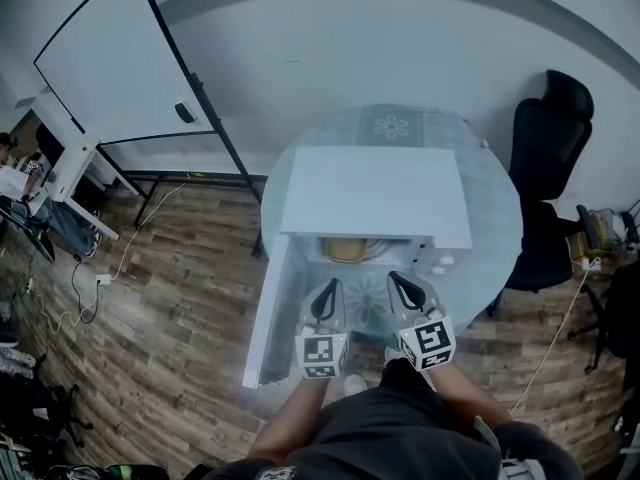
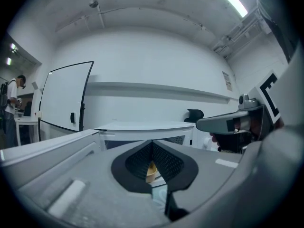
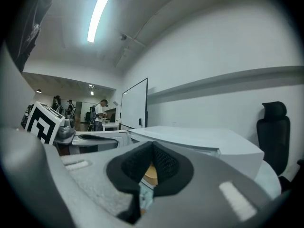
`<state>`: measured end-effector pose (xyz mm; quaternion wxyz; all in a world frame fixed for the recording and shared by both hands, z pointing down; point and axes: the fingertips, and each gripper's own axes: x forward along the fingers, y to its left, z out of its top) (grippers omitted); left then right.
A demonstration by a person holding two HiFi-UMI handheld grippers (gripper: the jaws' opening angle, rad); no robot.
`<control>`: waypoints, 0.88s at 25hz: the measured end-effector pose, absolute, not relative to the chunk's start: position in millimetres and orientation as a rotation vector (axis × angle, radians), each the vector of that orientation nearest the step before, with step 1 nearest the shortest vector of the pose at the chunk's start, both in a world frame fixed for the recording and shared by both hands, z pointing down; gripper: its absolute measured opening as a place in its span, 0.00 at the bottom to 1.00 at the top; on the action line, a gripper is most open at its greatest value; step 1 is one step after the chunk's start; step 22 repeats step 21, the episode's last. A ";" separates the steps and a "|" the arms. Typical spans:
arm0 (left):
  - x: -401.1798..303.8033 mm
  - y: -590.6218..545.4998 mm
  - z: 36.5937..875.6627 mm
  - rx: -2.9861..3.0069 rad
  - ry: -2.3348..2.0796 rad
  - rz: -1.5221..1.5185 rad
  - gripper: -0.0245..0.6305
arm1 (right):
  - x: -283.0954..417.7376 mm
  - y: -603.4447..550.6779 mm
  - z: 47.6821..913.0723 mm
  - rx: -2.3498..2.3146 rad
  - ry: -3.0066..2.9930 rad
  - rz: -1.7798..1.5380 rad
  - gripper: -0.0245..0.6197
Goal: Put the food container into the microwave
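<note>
The yellowish food container (image 1: 346,249) sits inside the white microwave (image 1: 375,193), whose door (image 1: 268,308) hangs open to the left. Both grippers hover in front of the opening, side by side and apart from the container. My left gripper (image 1: 328,286) is shut with nothing between its pads. My right gripper (image 1: 396,280) is shut and empty too. In the left gripper view the jaws meet at the tip (image 2: 152,144), and the container (image 2: 151,171) shows through the slit below them. The right gripper view shows the same: closed tips (image 3: 152,147), with the container (image 3: 151,172) beyond.
The microwave stands on a round glass table (image 1: 500,218). A black office chair (image 1: 545,158) is at the right and a whiteboard (image 1: 110,58) at the left. The open door juts past the table's left front edge. Cables lie on the wooden floor (image 1: 150,308).
</note>
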<state>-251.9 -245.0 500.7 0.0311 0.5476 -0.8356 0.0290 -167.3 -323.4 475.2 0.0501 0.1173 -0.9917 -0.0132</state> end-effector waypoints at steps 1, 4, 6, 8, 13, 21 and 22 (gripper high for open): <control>-251.2 -244.1 500.5 1.693 -2.576 0.086 0.04 | -167.3 -322.6 473.6 0.361 -3.022 -0.046 0.04; -251.3 -240.8 505.7 1.700 -2.573 0.104 0.04 | -168.1 -319.5 471.3 0.369 -3.019 -0.058 0.04; -250.5 -240.0 501.8 1.702 -2.571 0.099 0.04 | -170.1 -316.2 470.6 0.369 -3.018 -0.057 0.04; -250.0 -241.7 498.7 1.703 -2.567 0.083 0.04 | -172.7 -314.3 469.2 0.367 -3.021 -0.057 0.04; -249.9 -241.3 504.7 1.706 -2.565 0.086 0.04 | -176.2 -308.5 470.3 0.347 -3.025 -0.065 0.04; -250.9 -242.6 501.2 1.705 -2.551 0.069 0.04 | -180.8 -305.0 472.7 0.330 -3.017 -0.073 0.04; -250.9 -242.6 501.2 1.705 -2.551 0.069 0.04 | -180.8 -305.0 472.7 0.330 -3.017 -0.073 0.04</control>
